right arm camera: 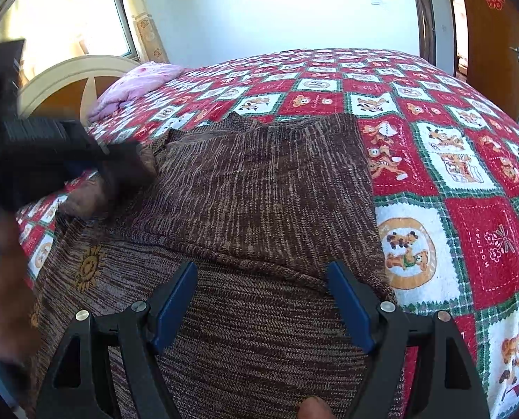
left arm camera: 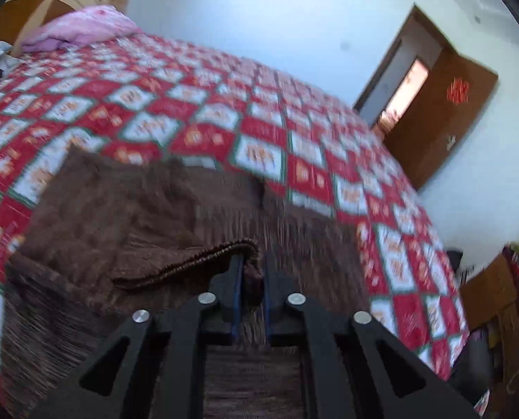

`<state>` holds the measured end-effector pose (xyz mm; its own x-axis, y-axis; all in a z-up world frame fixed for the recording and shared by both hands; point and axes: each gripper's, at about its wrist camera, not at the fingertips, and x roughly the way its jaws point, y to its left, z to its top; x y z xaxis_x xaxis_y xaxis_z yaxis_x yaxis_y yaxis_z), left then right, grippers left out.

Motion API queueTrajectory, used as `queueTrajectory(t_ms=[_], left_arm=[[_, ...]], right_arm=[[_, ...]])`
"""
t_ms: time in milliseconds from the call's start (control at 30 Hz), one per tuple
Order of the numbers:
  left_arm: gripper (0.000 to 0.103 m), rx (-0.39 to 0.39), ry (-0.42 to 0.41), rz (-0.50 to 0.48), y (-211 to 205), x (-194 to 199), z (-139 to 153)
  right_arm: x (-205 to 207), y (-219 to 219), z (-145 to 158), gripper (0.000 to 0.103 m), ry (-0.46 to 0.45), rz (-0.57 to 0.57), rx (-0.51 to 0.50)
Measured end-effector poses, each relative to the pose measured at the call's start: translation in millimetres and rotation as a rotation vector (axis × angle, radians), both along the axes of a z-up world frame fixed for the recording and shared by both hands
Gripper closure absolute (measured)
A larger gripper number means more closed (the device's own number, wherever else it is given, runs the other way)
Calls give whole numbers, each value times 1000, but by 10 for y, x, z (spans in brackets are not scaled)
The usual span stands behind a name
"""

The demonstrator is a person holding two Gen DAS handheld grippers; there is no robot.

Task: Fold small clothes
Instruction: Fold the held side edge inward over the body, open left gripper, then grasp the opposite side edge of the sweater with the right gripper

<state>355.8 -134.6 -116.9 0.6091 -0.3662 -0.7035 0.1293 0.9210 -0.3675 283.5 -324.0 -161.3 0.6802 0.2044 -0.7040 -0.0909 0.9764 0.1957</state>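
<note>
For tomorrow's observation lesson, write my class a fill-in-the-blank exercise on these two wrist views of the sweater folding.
1. The left gripper is shut on a cuffed edge of the ____ sweater.
2. The right gripper hovers over the sweater with its jaws ____.
3. The sweater lies on a red and white checked ____.
4. Near the headboard lies a bundle of ____ bedding.

Missing words: brown; open; bedspread; pink

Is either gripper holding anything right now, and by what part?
The left gripper pinches the brown knit sweater by a ribbed edge. The right gripper is open above the sweater, holding nothing.
</note>
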Motion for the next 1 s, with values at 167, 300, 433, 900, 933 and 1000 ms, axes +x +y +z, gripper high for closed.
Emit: queueTrajectory(t_ms=[167, 300, 433, 900, 933, 1000], left_arm=[[84, 74, 24, -76, -28, -121, -122], [41, 152, -91, -46, 297, -281, 33], [29, 330, -169, 100, 747, -182, 52], [23, 531, -4, 263, 1461, 222, -521], [23, 523, -5, 266, 1467, 223, -526], [16, 492, 2, 289, 1517, 203, -534]], right_arm=[[4, 16, 1, 25, 3, 1, -6], [5, 21, -2, 25, 5, 2, -9], [5, 30, -1, 25, 5, 2, -13], [34, 583, 442, 25, 37, 95, -71], [64, 741, 498, 25, 25, 125, -101], [166, 1038, 569, 25, -2, 170, -164]])
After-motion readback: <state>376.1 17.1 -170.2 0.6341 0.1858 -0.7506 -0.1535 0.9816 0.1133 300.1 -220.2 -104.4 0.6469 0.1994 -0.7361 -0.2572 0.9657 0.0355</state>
